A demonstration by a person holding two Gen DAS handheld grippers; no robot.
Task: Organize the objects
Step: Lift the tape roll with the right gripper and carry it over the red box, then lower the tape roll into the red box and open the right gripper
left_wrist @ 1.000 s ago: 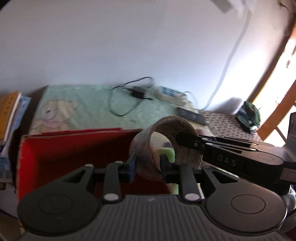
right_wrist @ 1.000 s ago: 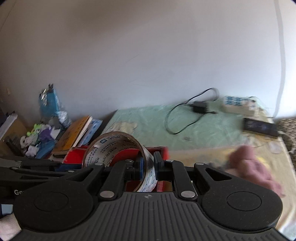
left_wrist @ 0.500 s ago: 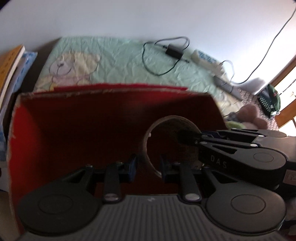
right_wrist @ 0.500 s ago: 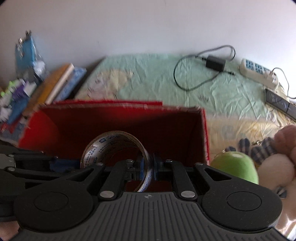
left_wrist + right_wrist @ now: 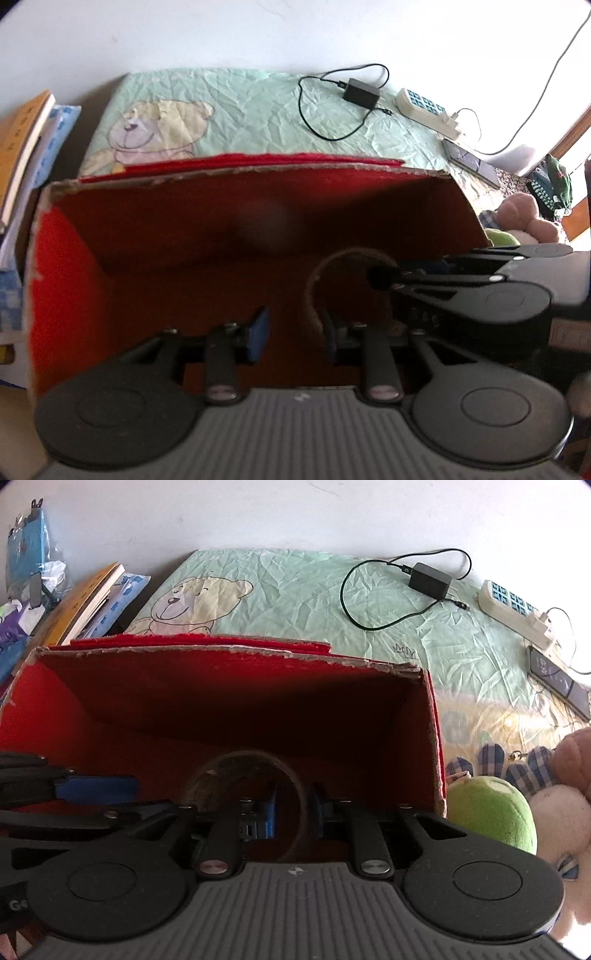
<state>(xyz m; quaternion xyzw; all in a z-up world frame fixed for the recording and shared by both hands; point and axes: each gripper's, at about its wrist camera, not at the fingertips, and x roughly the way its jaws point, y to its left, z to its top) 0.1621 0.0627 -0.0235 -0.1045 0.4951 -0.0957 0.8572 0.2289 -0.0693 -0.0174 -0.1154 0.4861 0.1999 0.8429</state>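
Tape roll (image 5: 243,797) between slackened jaws, box-deep (image 5: 236,701).

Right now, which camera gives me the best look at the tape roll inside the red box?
The right wrist view: the tape roll faces the lens, its whole ring and hollow centre showing low in the red box. The left wrist view shows only a dim, blurred arc of it, partly hidden behind the right gripper.
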